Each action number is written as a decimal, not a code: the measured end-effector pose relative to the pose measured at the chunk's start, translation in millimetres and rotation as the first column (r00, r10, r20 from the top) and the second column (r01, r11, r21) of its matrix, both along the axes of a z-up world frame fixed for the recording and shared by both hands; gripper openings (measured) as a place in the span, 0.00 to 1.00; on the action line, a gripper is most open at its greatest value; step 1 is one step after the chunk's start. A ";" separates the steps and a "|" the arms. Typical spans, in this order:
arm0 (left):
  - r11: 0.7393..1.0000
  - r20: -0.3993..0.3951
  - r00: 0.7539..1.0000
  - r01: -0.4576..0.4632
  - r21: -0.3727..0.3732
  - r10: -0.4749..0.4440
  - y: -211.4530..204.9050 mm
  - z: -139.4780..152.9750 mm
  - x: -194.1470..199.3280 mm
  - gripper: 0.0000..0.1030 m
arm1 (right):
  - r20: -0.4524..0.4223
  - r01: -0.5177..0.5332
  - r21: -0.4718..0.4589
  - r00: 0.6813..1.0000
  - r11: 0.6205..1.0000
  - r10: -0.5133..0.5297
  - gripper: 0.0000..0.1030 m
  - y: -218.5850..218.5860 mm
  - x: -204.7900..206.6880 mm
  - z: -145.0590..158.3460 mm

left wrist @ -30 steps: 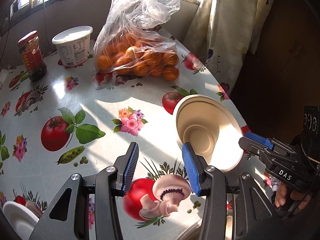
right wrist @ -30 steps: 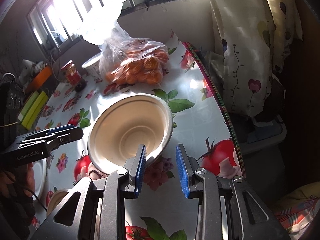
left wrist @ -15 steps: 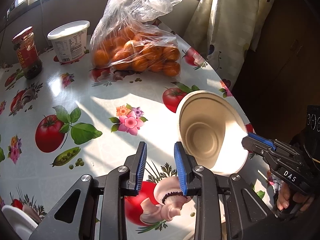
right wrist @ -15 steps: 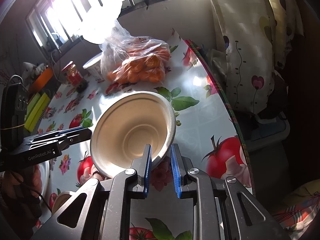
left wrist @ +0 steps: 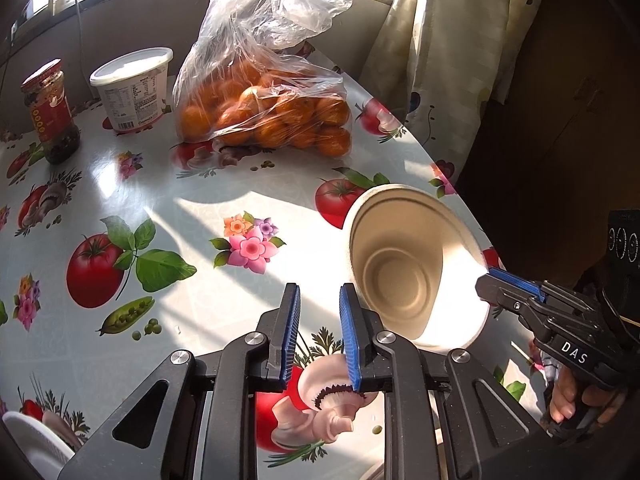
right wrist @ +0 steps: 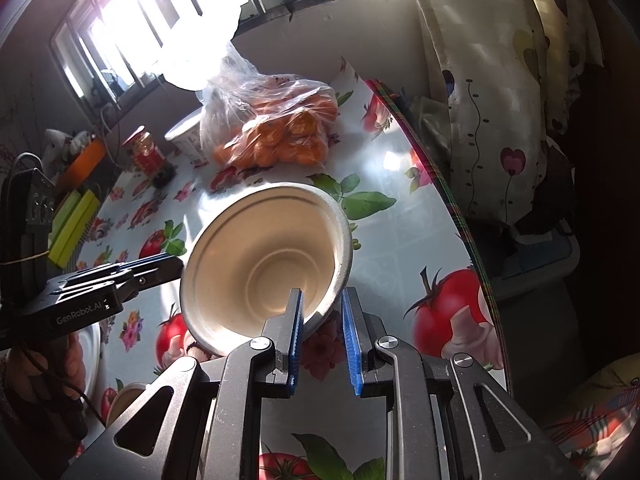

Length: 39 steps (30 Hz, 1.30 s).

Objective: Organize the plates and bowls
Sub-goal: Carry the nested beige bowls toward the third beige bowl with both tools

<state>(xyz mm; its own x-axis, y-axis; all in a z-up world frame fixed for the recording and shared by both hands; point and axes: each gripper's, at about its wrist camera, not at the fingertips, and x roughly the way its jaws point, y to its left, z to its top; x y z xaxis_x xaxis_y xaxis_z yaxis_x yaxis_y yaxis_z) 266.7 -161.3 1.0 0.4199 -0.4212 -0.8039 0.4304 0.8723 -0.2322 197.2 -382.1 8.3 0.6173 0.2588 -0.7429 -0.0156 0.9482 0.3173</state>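
Right claw (right wrist: 322,296) clenched on near rim of bowl (right wrist: 256,264). Bowl tilted, apparently lifted off table (left wrist: 200,200), near right edge. Left claw (left wrist: 318,292) closing with nothing between jaws, just left of bowl.

Risks:
- Thin-rim pinch slipping: bowl pivots, drops past table edge.
- Left claw nudging bowl wall: grip loosened.

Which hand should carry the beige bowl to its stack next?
Right. The right gripper is pinching the bowl by its near rim, tilted off the table. The left gripper has nothing between its fingers, and its jaws are closing.
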 end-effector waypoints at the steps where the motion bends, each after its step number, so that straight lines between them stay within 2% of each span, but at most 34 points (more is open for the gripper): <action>1: 1.000 0.000 1.000 -0.001 -0.004 0.001 0.6 0.5 -0.2 0.19 | 0.001 -0.002 0.000 1.000 1.000 0.002 0.18 -0.5 0.5 -0.3; 17: 1.000 -0.004 1.000 -0.017 -0.022 0.017 8.5 3.9 -6.9 0.19 | 0.021 -0.007 0.014 1.000 1.000 0.007 0.18 4.0 -9.3 5.7; 39: 0.999 0.035 0.999 -0.023 -0.036 0.024 15.6 21.9 -29.7 0.19 | 0.044 -0.011 0.025 0.999 1.000 0.010 0.19 11.0 -33.2 15.5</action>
<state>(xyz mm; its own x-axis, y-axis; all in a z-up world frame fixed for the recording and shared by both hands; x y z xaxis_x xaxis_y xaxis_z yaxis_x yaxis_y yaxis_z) 237.0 -145.6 22.9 0.4581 -0.4393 -0.7728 0.4186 0.8735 -0.2484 164.0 -371.1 23.8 0.6459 0.2840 -0.7087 -0.0401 0.9396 0.3400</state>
